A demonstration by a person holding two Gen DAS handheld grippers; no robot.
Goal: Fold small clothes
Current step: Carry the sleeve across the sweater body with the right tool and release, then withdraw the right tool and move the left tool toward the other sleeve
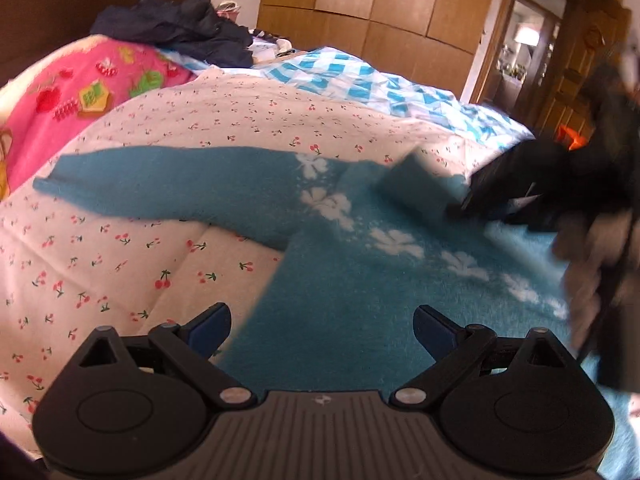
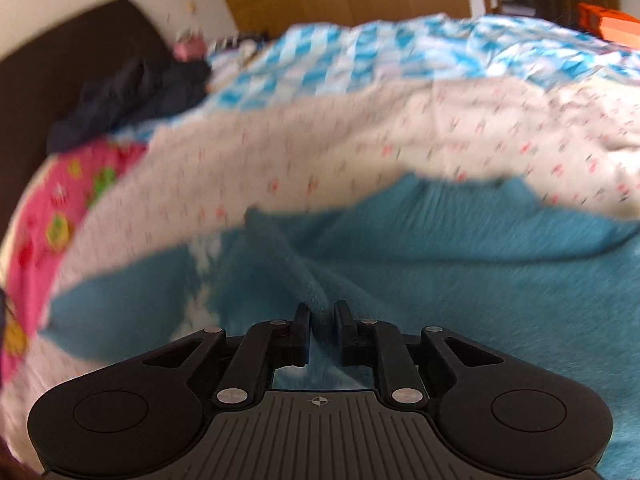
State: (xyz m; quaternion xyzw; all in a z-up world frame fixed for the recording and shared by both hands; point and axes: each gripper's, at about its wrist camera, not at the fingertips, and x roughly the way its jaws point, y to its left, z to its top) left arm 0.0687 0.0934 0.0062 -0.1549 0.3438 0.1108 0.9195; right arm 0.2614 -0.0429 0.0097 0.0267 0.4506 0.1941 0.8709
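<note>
A teal sweater (image 1: pixel 340 280) with white flower marks lies spread on the cherry-print quilt (image 1: pixel 120 260) of a bed, one sleeve (image 1: pixel 160 188) stretched flat away from its body. The left gripper (image 1: pixel 322 332) hovers over the sweater's lower body with its jaws released and wide apart, nothing between them. The right gripper (image 2: pixel 322 320) has its jaws clenched on a raised ridge of the sweater (image 2: pixel 440 260); in the left view it shows as a blurred dark shape at the sweater's far side, lifting a cuff-like fold (image 1: pixel 420 184).
</note>
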